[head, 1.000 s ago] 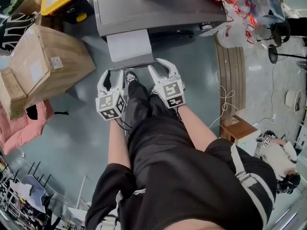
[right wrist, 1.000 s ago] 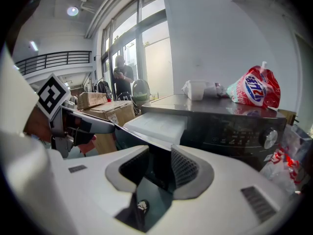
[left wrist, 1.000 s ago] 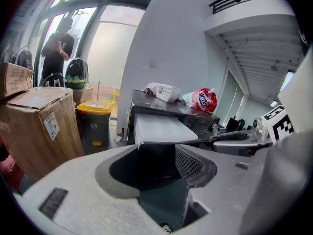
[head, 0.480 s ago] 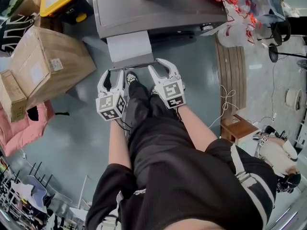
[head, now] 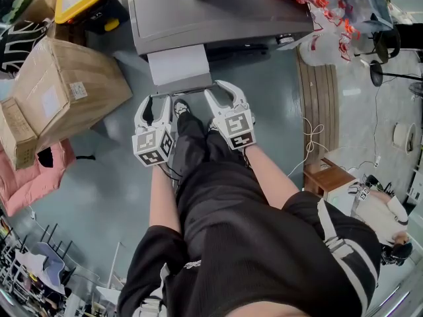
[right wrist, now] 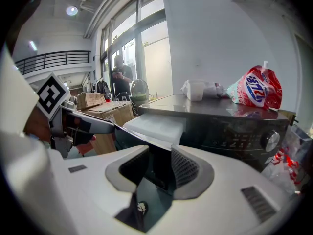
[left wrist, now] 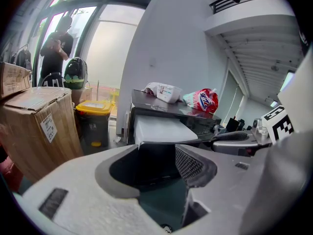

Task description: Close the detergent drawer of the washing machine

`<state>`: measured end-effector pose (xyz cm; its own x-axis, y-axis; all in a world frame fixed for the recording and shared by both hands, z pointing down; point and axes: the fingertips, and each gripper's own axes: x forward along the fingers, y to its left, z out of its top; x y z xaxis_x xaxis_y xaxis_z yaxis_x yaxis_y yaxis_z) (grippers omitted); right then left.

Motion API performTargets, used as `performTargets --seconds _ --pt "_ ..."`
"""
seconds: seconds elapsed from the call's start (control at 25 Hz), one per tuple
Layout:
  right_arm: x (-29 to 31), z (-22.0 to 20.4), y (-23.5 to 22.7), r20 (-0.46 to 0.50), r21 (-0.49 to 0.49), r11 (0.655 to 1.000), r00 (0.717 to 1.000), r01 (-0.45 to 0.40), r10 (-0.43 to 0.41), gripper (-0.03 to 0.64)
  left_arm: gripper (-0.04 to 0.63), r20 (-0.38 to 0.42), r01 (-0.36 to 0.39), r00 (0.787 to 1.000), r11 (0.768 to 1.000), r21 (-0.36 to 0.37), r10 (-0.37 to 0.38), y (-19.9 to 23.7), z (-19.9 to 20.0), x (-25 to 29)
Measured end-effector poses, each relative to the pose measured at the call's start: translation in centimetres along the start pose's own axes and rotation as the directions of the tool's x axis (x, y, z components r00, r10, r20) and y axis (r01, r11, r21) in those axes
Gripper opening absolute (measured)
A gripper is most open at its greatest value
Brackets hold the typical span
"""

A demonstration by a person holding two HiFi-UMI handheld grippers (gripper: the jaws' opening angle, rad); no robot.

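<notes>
Detergent drawer (head: 177, 63) stands pulled out from the left part of the washing machine (head: 218, 12) front, its white top bare. Its long axis runs straight out from the machine toward the person, so the closing push has to go back along that line.

Both grippers sit on the person's side of the drawer's front edge and point at the machine. The left gripper (head: 156, 102) is off the drawer's left corner, a little short of it. The right gripper (head: 219, 90) is at the right corner and looks the nearer of the 2; whether it touches the edge I cannot tell. Each gripper has its jaws spread wide with nothing between them, the drawer front showing beyond the gap.

By my judgement the drawer is not yet closed, and a square push on its front, with neither side leading, should send it home
</notes>
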<state>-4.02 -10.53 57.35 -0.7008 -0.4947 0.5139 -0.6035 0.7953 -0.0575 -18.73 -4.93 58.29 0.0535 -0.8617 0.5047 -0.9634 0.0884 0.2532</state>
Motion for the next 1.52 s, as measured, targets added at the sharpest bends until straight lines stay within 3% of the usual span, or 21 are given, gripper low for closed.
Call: performTargets --seconds 1.52 --pt "1.7 1.3 -1.3 -0.014 -0.006 1.0 1.0 0.023 -0.024 0.14 0.238 -0.009 0.02 1.0 1.0 -0.008 -0.02 0.7 1.5 2.0"
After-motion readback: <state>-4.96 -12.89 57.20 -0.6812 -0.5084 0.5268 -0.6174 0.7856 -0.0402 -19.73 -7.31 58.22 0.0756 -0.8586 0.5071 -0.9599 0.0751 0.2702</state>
